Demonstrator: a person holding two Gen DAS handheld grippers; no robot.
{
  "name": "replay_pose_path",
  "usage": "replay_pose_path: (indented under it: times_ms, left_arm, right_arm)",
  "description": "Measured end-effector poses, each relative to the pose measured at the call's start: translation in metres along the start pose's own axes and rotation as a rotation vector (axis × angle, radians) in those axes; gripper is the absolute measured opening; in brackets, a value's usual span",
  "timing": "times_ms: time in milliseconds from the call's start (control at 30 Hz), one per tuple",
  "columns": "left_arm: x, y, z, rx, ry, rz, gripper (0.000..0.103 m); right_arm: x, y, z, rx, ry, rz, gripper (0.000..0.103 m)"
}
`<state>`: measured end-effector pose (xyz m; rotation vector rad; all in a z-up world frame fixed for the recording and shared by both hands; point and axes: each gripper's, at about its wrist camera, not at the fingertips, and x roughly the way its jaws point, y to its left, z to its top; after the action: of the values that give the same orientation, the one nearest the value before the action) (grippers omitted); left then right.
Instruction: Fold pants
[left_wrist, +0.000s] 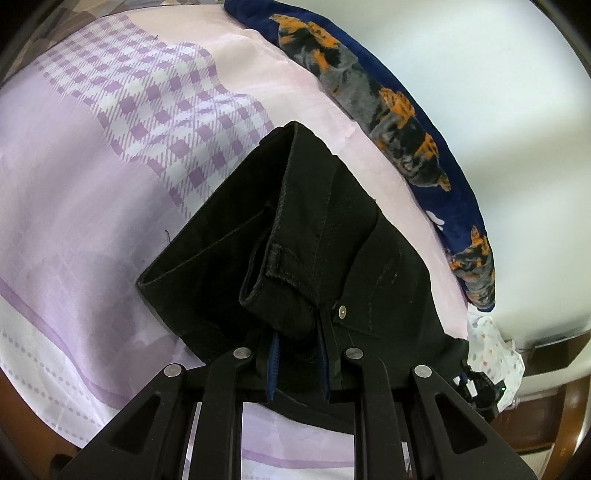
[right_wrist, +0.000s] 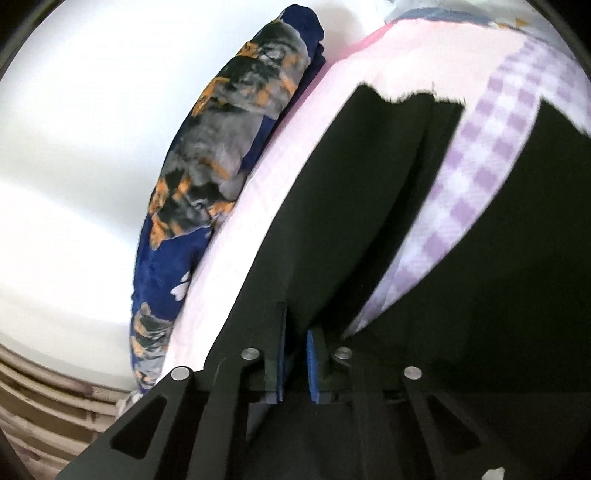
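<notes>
Pants (left_wrist: 332, 236) of black denim sat clamped in the left gripper (left_wrist: 297, 365), whose jaws were drawn narrow on a thick roll of the waistband. A belt loop and a small metal rivet (left_wrist: 342, 312) showed just above the blue pads (left_wrist: 272, 363). From that grip the folded garment spread away over the bed sheet (left_wrist: 92, 192), its upper layer doubled back so that an open fold faced the camera.

In the right wrist view, the right gripper (right_wrist: 295, 363) had its jaws nearly together, the blue pads (right_wrist: 313, 365) close on either side of a thin ridge of the same black cloth (right_wrist: 362, 206). The picture was blurred there, so whether the pads actually pressed the fabric could not be told for certain, though the jaws stood shut to a slim gap. Black cloth filled the view on both sides of the gripper, with a strip of the bed sheet showing between two dark panels.

The bed sheet was pale pink and lilac, with a patch of purple and white checks. Along its far edge lay a dark blue blanket (left_wrist: 388, 110) printed with orange, grey and black animal shapes, pressed against a plain white wall (left_wrist: 498, 166). A spotted white cloth (left_wrist: 495, 347) hung near the bed's corner, above brown wood (left_wrist: 569, 413).
</notes>
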<state>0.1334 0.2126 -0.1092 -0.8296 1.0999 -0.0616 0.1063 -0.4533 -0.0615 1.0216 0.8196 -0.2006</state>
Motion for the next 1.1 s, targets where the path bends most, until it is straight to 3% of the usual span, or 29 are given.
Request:
replay_pose_path:
  times_ms: [300,600,800,1100]
  left_arm:
    - [-0.008,-0.022,0.026,0.041,-0.02,-0.027,0.017]
    - [-0.033,-0.069,0.072,0.168,-0.09,-0.105,0.017]
    - [-0.033,-0.065,0.084,0.213,-0.039,-0.09,0.017]
    - [-0.014,-0.03,0.054,0.25,0.069,0.006,0.017]
  right_arm:
    - [-0.033,0.057,0.028,-0.1,-0.057,0.058,0.005]
    - [-0.072,0.103,0.038,-0.199,-0.139,0.062,0.005]
    - [-0.094,0.099,0.014,-0.245,-0.148,0.042,0.005]
    - [-0.135,0.059,-0.037,-0.219,-0.123,0.01,0.005]
